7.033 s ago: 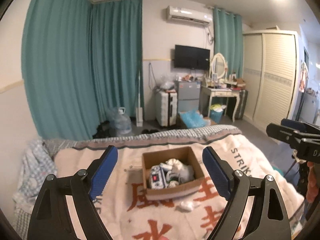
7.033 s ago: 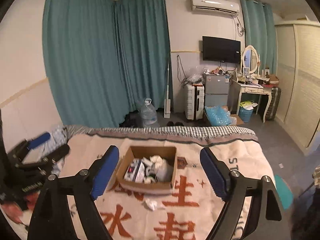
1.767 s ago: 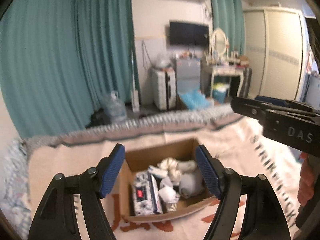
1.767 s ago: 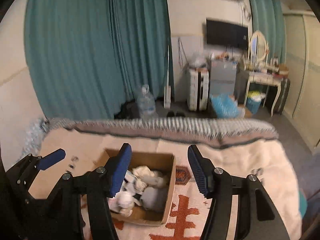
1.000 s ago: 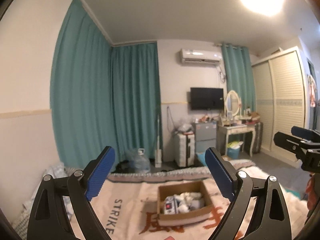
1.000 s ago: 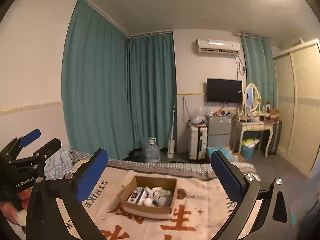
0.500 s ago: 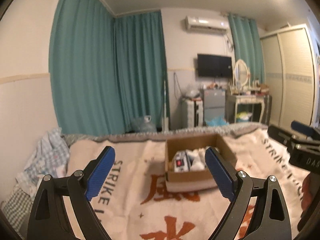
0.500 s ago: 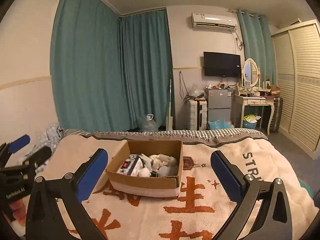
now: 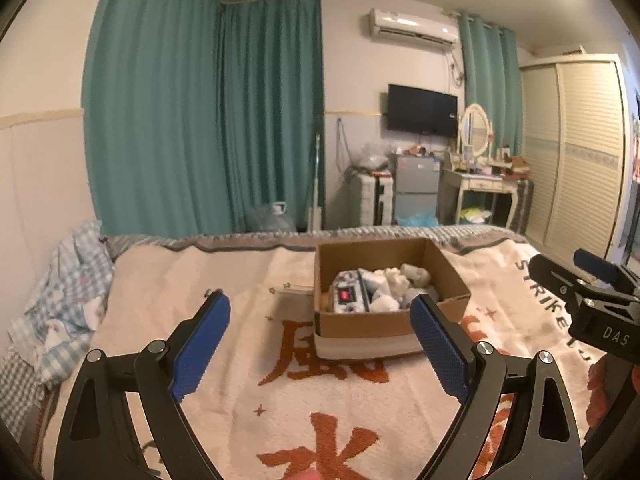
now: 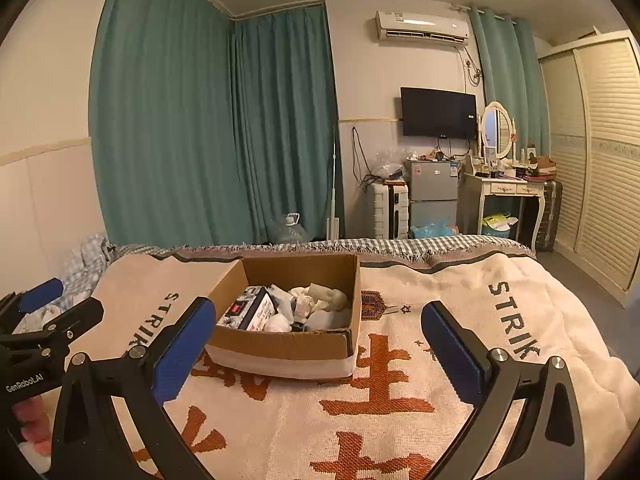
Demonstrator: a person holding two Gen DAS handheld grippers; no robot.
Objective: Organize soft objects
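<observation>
An open cardboard box [image 9: 362,328] [image 10: 288,346] stands on the bed's cream blanket with orange characters [image 9: 280,408] [image 10: 380,420]. Inside lie white socks and soft bundles [image 9: 386,282] [image 10: 316,300] and a blue-white patterned pack [image 9: 347,298] [image 10: 248,312]. My left gripper [image 9: 320,320] is open and empty, held above the blanket just in front of the box. My right gripper [image 10: 316,330] is open and empty, also in front of the box. The right gripper shows at the right edge of the left wrist view [image 9: 592,300]; the left one shows at the left edge of the right wrist view [image 10: 44,332].
A crumpled blue checked cloth [image 9: 64,300] lies at the bed's left side. Beyond the bed's foot are teal curtains [image 10: 208,128], a water jug [image 10: 288,228], a suitcase [image 10: 390,210], a small fridge [image 10: 432,196], a dressing table [image 10: 504,192] and a wardrobe [image 10: 600,152].
Both grippers dropped from a raised view of the room back toward the bed. The box now looms closer. Both grippers stay open and empty.
</observation>
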